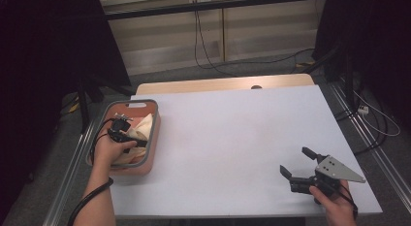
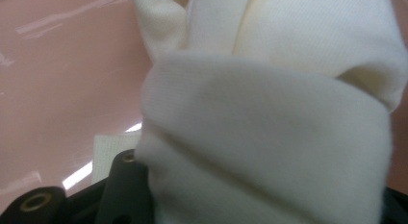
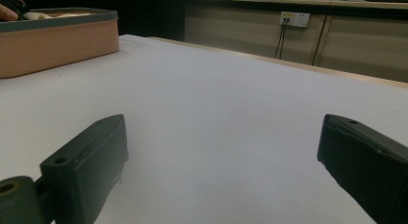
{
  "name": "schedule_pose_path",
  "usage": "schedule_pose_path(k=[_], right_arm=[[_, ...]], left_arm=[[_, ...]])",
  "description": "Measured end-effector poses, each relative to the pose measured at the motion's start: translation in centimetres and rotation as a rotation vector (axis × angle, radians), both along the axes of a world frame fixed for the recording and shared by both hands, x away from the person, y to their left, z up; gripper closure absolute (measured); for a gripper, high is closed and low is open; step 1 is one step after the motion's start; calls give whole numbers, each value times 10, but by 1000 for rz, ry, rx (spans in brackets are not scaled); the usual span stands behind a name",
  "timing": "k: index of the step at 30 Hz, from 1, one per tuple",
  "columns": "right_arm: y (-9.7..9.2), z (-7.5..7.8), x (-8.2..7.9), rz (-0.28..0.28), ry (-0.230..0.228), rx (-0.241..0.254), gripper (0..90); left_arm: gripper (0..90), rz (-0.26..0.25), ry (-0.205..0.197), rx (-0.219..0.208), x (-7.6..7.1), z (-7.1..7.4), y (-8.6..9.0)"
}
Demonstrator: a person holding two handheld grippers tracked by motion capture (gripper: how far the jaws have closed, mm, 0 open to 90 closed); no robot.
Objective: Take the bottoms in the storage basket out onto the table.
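A cream-white knitted cloth (image 2: 269, 123), soft and finely ribbed, lies bunched in thick rounded folds inside a pink plastic basket with a grey rim (image 1: 154, 120), which stands at the left edge of the high view on the white table top (image 1: 232, 138). In the left gripper view the cloth takes up the centre and right of the frame, its weave plain to see and one broad fold wrapped across the others. Behind it, at the upper left, is the basket's smooth, glossy pink inner wall with pale streaks of reflected light.

The left gripper (image 1: 127, 133), black and held in the person's left hand (image 1: 107, 151), reaches down into the basket at the left of the high view. Its jaws have closed onto the cloth and clamp a fold of it; one matte black jaw with a brass-ringed hole shows at the lower left of the left gripper view, pressed against the fabric.

The right gripper (image 1: 296, 162), black with a grey three-cornered metal plate on top, sits at the lower right of the high view, just above the table and well apart from the basket. Its two blocky matte jaws stand wide apart with nothing between them. In the right gripper view the basket shows at the upper left as a flat pink wall under a dark rim.
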State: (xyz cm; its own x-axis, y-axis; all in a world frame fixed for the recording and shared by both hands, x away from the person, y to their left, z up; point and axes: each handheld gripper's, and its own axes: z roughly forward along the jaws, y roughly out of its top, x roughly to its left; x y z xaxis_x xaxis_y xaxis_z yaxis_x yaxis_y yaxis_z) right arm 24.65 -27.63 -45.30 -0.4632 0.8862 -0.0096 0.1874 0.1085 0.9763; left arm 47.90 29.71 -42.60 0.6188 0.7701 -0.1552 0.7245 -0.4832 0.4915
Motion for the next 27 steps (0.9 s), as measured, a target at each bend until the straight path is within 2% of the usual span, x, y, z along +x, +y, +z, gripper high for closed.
schedule_pose_path(k=[2,5,7,10,11,12,16,18,19,21,27], right_arm=[[-1,1,0,0,-3,1,34],[-2,0,1,-2,-3,3,33],[-3,0,1,-2,-3,6,33],[-3,0,1,-6,-3,5,33],[-3,0,1,-7,-3,8,33],[-3,0,1,-7,-3,8,33],[-3,0,2,-8,-2,9,33],[-3,-1,2,-7,1,7,33],[-3,0,2,-8,0,7,33],[-3,0,2,-8,0,9,33],[-3,-1,2,-7,0,8,32]], left_arm=[[516,22,15,2,2,3,-1],[520,34,16,-4,4,6,1],[521,61,20,-24,6,12,2],[522,63,25,-19,7,17,3],[523,87,35,-45,8,22,5],[522,87,35,-45,8,22,5],[523,113,22,-83,9,36,8],[523,114,31,-88,9,43,8],[523,130,32,-96,9,50,7],[523,135,34,-101,9,54,7],[524,130,50,-107,9,80,3]])
